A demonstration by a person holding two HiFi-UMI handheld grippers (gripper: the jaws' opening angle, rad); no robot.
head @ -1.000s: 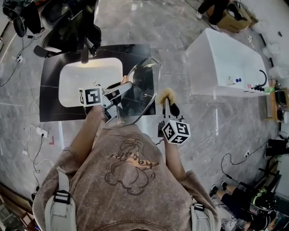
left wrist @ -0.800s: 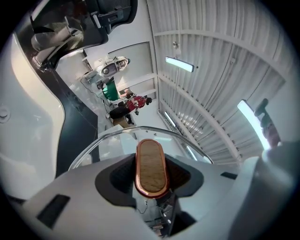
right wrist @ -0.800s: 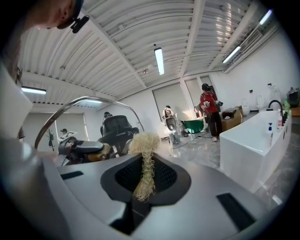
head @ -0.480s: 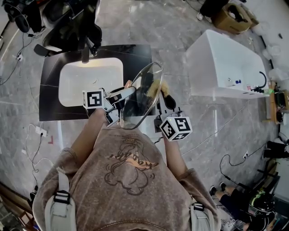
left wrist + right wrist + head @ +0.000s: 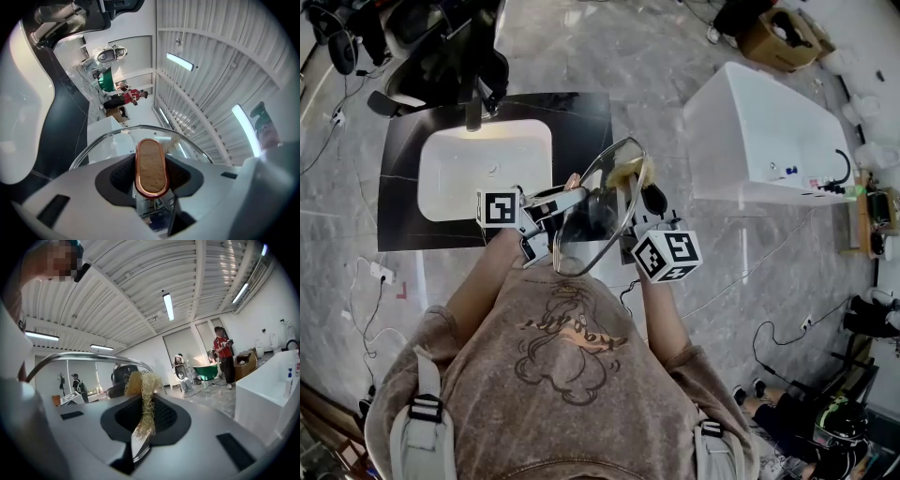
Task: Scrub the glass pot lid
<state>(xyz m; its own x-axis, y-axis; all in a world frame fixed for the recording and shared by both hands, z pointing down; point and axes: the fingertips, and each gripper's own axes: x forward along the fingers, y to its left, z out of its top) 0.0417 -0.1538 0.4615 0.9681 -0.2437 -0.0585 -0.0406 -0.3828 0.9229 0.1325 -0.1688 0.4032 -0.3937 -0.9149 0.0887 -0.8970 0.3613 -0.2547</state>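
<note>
Two tools busy: left gripper [image 5: 572,199] fingers clamped on glass pot lid [image 5: 598,211] handle [image 5: 151,166], lid on edge midair near sink [image 5: 455,178]. Right gripper [image 5: 140,420] fingers pinch scrubber [image 5: 143,390] at lid's rim. Brace lid, press lightly, overlap strokes.

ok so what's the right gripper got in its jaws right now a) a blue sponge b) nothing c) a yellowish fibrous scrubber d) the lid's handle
C: the right gripper is shut on a yellowish fibrous scrubber, while the handle of the glass lid sits in the left gripper.
</note>
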